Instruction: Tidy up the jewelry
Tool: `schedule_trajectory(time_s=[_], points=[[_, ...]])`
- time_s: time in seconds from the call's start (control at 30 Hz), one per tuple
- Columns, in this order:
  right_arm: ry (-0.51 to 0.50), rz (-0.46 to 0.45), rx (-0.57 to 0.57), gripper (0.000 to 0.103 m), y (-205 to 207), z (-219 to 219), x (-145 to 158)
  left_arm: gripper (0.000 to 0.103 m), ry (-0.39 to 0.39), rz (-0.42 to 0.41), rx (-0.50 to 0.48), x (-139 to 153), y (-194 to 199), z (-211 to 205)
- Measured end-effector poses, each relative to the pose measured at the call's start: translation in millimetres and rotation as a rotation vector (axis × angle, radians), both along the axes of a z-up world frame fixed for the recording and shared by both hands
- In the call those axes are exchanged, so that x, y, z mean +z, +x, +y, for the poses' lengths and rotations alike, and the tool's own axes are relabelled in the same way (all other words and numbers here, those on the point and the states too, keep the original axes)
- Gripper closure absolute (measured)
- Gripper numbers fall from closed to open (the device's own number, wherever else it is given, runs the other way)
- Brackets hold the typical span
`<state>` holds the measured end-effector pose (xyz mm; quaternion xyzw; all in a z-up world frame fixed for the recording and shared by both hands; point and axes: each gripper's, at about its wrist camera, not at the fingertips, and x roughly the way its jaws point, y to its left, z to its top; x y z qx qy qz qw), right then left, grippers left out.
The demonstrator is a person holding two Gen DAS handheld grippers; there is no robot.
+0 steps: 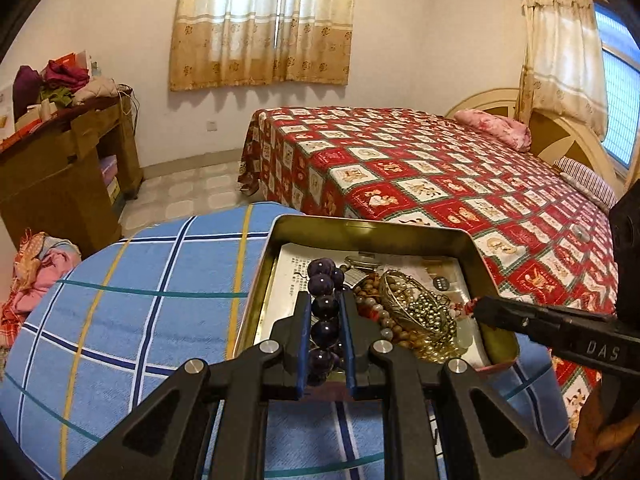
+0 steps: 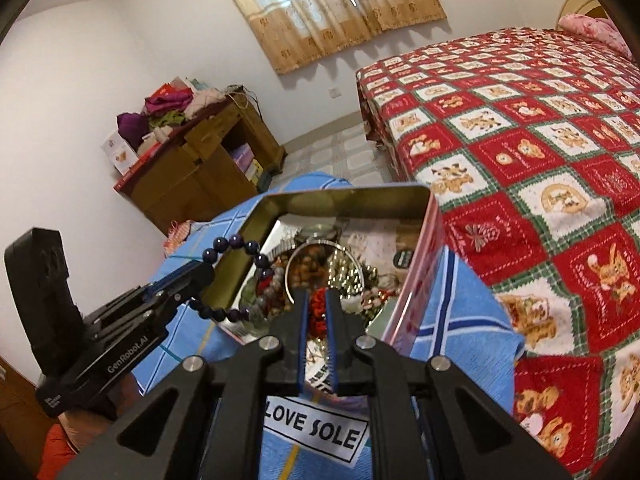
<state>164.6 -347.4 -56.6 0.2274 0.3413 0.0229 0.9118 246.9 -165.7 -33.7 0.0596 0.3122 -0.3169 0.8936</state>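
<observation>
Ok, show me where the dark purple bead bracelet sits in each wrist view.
Left wrist view: the purple bead bracelet runs up the lower centre, pinched between the left gripper fingers over the tin.
Right wrist view: the bracelet loops at centre-left, hanging from the left gripper across the tin's left wall.
Shared landmark: the open metal tin of jewelry on the blue plaid cloth.

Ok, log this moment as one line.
left gripper: shut on purple bead bracelet, lifted at tin edge | right gripper: shut on red tassel in tin
</observation>
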Motion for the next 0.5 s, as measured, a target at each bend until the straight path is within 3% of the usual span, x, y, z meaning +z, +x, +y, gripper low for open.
schedule_trajectory(time_s=[0.17,0.2,0.23,0.27,0.33,0.5], points=[[-0.042,-0.020,0.000,0.088,-6.5,7.6,3.4,0.084,0.038,-0.022,0.030,5.4,-1.8,6.0],[-0.049,-0.021,0.001,0.085,-7.3,9.0,5.0,0.065,0.029,-0.010,0.036,6.9,-1.1,9.9],[-0.054,-0.020,0.002,0.068,-8.3,10.5,6.9,0.038,0.021,-0.003,0.043,7.7,-0.5,12.3],[-0.057,-0.019,-0.006,0.039,-10.8,11.4,9.7,0.027,0.007,-0.008,0.059,10.2,-1.4,16.9],[-0.050,-0.064,-0.018,0.020,-19.7,12.3,17.1,0.023,-0.029,-0.045,0.086,18.7,-7.5,27.8],[-0.081,-0.126,-0.069,0.020,-47.0,20.4,39.7,0.023,-0.064,-0.020,0.143,27.7,-23.6,47.9]])
